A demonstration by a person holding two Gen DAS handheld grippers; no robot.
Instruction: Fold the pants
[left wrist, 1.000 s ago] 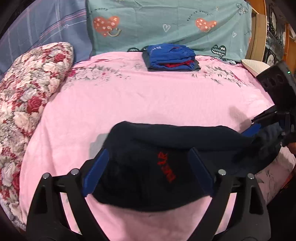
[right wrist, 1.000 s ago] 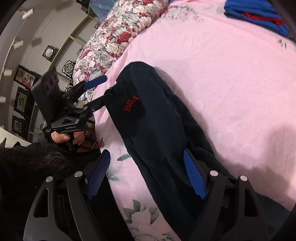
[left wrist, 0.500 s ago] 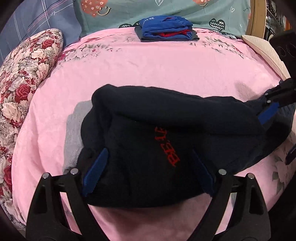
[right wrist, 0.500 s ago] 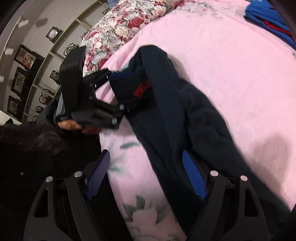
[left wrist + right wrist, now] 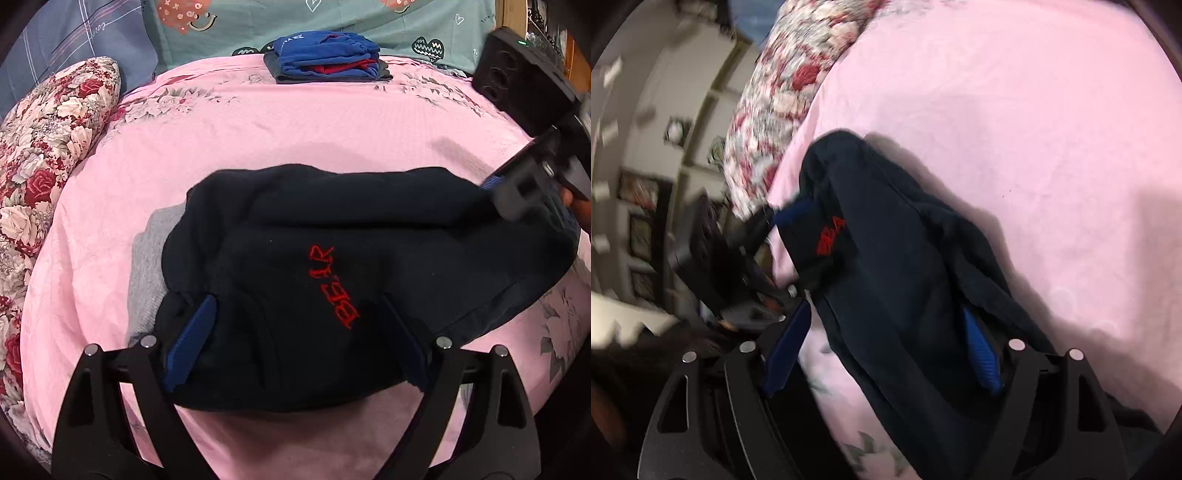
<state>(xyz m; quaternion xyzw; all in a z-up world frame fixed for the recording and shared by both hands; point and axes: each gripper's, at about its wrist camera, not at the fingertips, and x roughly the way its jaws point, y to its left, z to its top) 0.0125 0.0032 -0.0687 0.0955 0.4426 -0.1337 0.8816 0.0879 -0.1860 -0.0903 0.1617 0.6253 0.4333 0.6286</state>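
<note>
Dark navy pants point(image 5: 332, 258) with red "BEAR" lettering lie folded over on the pink bedsheet point(image 5: 295, 129). My left gripper point(image 5: 295, 343) stands wide apart with the near end of the pants lying between its fingers. My right gripper point(image 5: 882, 350) is also wide apart, and the other end of the pants point(image 5: 905, 277) lies between its fingers. The right gripper shows at the right edge of the left wrist view point(image 5: 524, 184). The left gripper shows in the right wrist view point(image 5: 757, 236), which is blurred.
A stack of folded blue and red clothes point(image 5: 328, 57) sits at the far side of the bed. A floral pillow point(image 5: 44, 147) lies on the left. A teal pillowcase point(image 5: 332, 18) stands behind. Wall shelves point(image 5: 646, 147) are beyond the bed edge.
The pants have been carried a little farther onto the bed. The right gripper swung and its view is now blurred.
</note>
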